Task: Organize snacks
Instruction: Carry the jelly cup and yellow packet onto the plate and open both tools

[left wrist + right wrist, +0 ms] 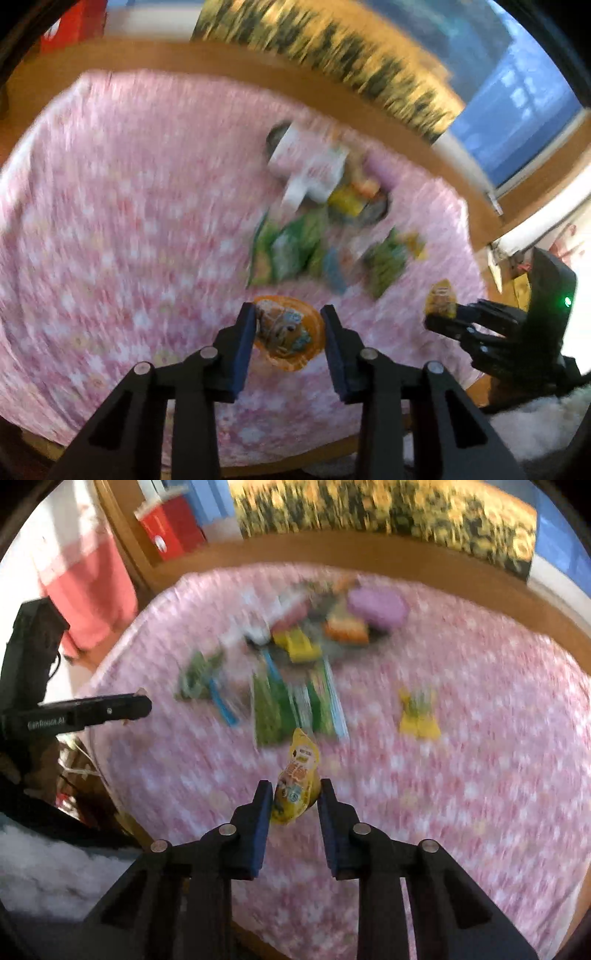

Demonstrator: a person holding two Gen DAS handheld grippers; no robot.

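Note:
Both views are motion-blurred. My left gripper (288,321) is shut on an orange round snack pack (286,332) held above the pink flowered cloth (110,221). My right gripper (295,794) is shut on a small yellow snack packet (297,782); it also shows in the left wrist view (441,299) at the right. A heap of snacks lies mid-cloth: green packs (291,705), a yellow packet (419,716), a purple item (376,607), an orange pack (345,629). The left gripper shows at the left edge of the right wrist view (140,705).
The cloth covers a surface with a wooden rim (369,554). A yellow-and-dark patterned cushion (388,506) lies behind it. A red box (170,524) stands at the far left. White fluffy material (55,878) lies at the near edge. A white pack (306,166) tops the heap.

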